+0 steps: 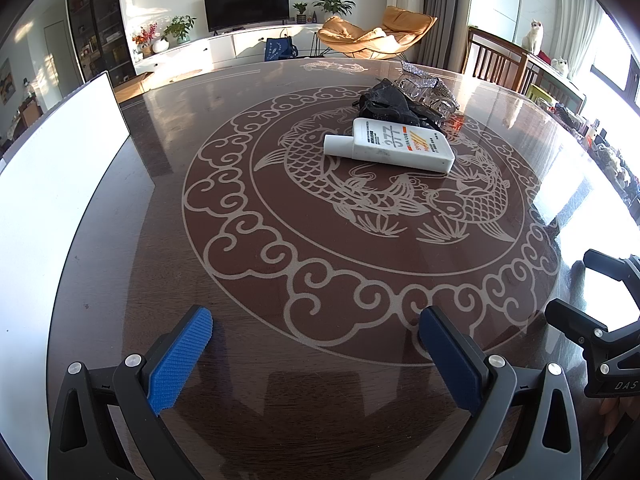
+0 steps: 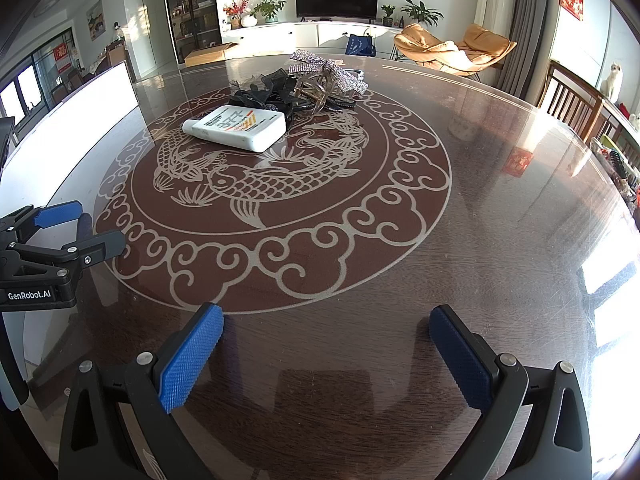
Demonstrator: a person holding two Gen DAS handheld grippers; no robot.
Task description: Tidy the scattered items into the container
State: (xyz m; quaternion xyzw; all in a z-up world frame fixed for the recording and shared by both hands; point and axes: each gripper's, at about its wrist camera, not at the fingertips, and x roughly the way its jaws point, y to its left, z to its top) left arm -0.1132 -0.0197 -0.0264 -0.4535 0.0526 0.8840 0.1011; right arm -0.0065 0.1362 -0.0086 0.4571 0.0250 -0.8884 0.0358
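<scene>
A white flat bottle (image 1: 394, 146) lies on its side near the middle of the round table; it also shows in the right wrist view (image 2: 238, 127). Behind it lie a black lace hair tie (image 1: 390, 106) (image 2: 260, 92), a clear claw clip (image 2: 314, 92) and a sparkly silver bow clip (image 2: 330, 70) (image 1: 424, 78). A white container (image 1: 48, 184) (image 2: 76, 120) stands at the table's left. My left gripper (image 1: 316, 344) is open and empty, low over the near table. My right gripper (image 2: 326, 344) is open and empty beside it.
The dark round table (image 2: 500, 220) has a koi pattern in its middle. Wooden chairs (image 2: 572, 100) stand at the far right edge. My right gripper's body (image 1: 600, 320) shows at the left view's right edge; my left gripper's body (image 2: 48, 240) at the right view's left edge.
</scene>
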